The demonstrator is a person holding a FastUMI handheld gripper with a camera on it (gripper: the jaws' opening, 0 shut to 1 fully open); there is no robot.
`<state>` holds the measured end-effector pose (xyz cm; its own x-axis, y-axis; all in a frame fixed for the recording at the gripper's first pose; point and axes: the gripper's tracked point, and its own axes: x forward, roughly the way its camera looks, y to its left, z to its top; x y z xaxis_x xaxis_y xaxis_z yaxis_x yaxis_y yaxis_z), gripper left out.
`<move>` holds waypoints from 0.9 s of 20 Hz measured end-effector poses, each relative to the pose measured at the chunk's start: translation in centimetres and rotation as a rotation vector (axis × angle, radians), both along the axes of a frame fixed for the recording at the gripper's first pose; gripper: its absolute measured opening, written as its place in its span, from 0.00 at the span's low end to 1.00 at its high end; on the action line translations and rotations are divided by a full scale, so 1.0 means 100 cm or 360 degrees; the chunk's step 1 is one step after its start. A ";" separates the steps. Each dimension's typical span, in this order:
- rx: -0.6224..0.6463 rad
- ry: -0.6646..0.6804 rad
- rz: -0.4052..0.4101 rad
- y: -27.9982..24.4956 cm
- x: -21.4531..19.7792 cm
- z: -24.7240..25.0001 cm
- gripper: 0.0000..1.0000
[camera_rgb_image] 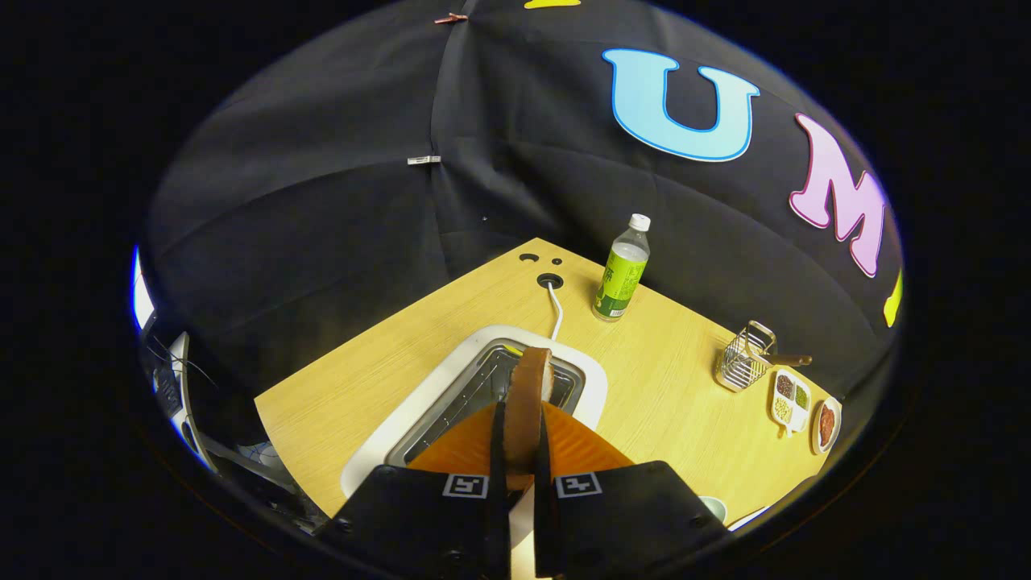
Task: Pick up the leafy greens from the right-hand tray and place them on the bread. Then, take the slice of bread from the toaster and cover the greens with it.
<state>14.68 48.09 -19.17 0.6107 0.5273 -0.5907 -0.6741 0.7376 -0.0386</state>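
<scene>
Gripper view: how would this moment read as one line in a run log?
stage: bread pickup | hand-held gripper: shut on bread slice | slice: upright over toaster | bottle: beyond toaster

Matt wood-grain table, wire-metal basket, glossy plastic bottle

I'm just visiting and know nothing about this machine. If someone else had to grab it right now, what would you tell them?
Gripper: shut on the bread slice, held on edge between the fingers.
The slice sits just above the toaster on the wooden table, apparently lifted out of the slot.
Bottle, wire basket and small dishes stand beyond, to the side.
Left: carry the slice to the greens and lay it over them. I cannot tell whether the greens are already placed.
</scene>
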 end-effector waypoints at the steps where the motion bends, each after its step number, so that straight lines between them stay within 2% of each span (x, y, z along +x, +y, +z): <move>1: 0.0015 -0.0011 -0.0003 -0.001 -0.001 0.006 0.16; 7: 0.0175 -0.0058 -0.0059 -0.015 -0.001 0.054 0.15; 12: 0.0308 -0.0063 -0.0175 -0.049 0.007 0.088 0.16; 18: 0.0417 -0.0075 -0.0344 -0.109 0.010 0.092 0.15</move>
